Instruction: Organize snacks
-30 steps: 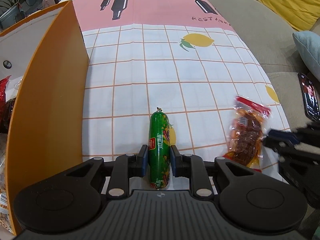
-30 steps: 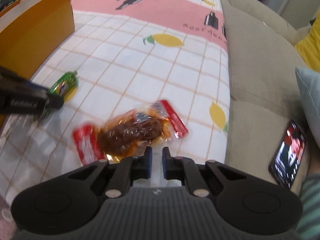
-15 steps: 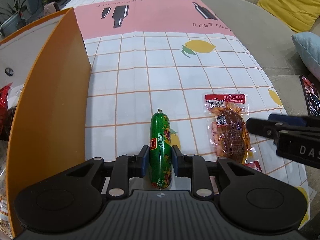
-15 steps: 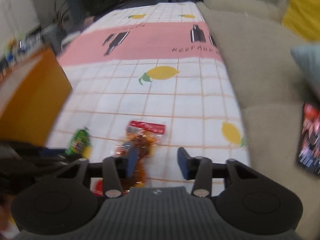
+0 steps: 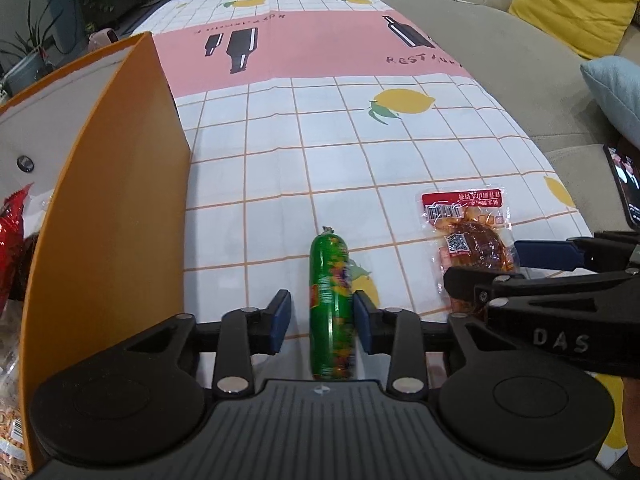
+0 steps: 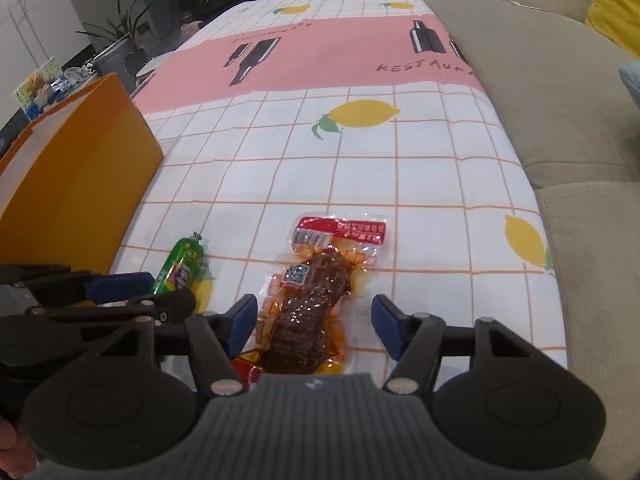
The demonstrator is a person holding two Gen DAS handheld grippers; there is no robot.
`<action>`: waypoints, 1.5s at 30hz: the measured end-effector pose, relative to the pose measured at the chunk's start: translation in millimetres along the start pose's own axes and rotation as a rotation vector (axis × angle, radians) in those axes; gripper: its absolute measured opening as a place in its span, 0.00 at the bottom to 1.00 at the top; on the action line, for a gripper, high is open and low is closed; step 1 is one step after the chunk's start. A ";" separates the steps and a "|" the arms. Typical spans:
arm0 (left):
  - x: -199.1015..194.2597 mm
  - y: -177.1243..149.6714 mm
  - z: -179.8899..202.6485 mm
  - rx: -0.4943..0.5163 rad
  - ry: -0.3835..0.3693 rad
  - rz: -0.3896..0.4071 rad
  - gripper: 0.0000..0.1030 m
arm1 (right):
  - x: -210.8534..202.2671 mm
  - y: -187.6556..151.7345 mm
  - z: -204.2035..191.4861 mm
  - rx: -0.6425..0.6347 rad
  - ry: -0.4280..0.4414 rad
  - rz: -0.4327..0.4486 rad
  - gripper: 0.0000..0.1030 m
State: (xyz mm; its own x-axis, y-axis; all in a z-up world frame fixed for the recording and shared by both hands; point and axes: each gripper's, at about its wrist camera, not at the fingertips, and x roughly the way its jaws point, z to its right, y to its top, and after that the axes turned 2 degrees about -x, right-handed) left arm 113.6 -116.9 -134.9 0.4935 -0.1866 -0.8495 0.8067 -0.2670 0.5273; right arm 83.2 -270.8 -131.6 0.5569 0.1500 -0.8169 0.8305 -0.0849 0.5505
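Fingers first: my left gripper (image 5: 322, 326) has just been opening and now stands loose around the green sausage (image 5: 331, 300), which lies on the worktop (image 5: 340, 160) between the pads, one pad close against its side, the other clearly apart, so nothing is clamped. My right gripper (image 6: 313, 322) has likewise just been spreading, and its fingers now stand wide on either side of the red meat packet (image 6: 316, 300), touching neither edge as far as I can see; the packet lies flat with its red header pointing to twelve o'clock. Seen from the right wrist, the sausage is at about ten o'clock from the packet, near but apart. Further out, at nine to ten o'clock, stands the orange box (image 5: 120, 220), with a red bag (image 5: 12, 240) and other wrappers already showing inside it. I judge the sorting partly done: some snacks are boxed, while these two remain out on the cloth, ungripped. Both still need a firm hold and a carry into the box.
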 end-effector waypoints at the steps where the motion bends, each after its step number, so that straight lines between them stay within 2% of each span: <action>1: -0.5 -0.2 0.6 0.005 0.007 0.002 0.30 | 0.5 -0.3 -1.8 -0.013 -0.006 0.003 0.61; 2: -0.7 -0.1 1.0 0.011 0.014 0.003 0.27 | 1.4 -0.8 -4.4 -0.030 -0.014 0.005 0.61; 7: -1.3 -0.4 -0.4 0.016 0.020 -0.001 0.24 | 6.1 -5.4 -20.0 -0.151 -0.067 0.016 0.62; 10: -1.6 -0.7 0.2 0.020 0.023 -0.001 0.24 | 5.8 -8.9 -25.9 -0.204 -0.085 0.024 0.53; 14: -1.7 -0.8 -1.2 0.007 0.014 -0.007 0.24 | 4.3 -8.9 -26.9 -0.209 -0.080 0.020 0.50; 24: -10.9 3.0 -7.9 -0.069 -0.039 0.009 0.24 | -1.2 -4.3 -18.2 -0.122 -0.030 0.006 0.43; 33: -35.9 14.6 -6.5 -0.116 -0.073 0.042 0.24 | -24.1 6.8 -5.3 -0.025 -0.012 0.056 0.40; 34: -41.2 16.8 -6.6 -0.124 -0.083 0.049 0.24 | -29.4 7.6 -5.7 -0.021 -0.011 0.068 0.07; 35: -46.9 19.0 -6.7 -0.130 -0.093 0.058 0.24 | -34.7 8.7 -6.6 -0.024 -0.019 0.080 0.00; 38: -62.5 24.8 -6.5 -0.138 -0.113 0.081 0.24 | -47.5 12.1 -7.3 0.000 0.010 0.088 0.00; 41: -73.7 26.8 -9.1 -0.153 -0.123 0.088 0.24 | -52.8 9.7 -15.2 -0.048 -0.016 0.104 0.00; 45: -86.5 26.5 -16.1 -0.172 -0.129 0.101 0.24 | -59.0 8.7 -18.9 -0.063 0.008 0.120 0.00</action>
State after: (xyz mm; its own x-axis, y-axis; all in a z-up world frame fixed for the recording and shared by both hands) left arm 97.5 -92.6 -47.7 0.5379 -0.3268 -0.7771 0.8040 -0.0782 0.5894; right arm 57.3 -261.8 -75.4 0.6515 0.1506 -0.7436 0.7556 -0.0406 0.6538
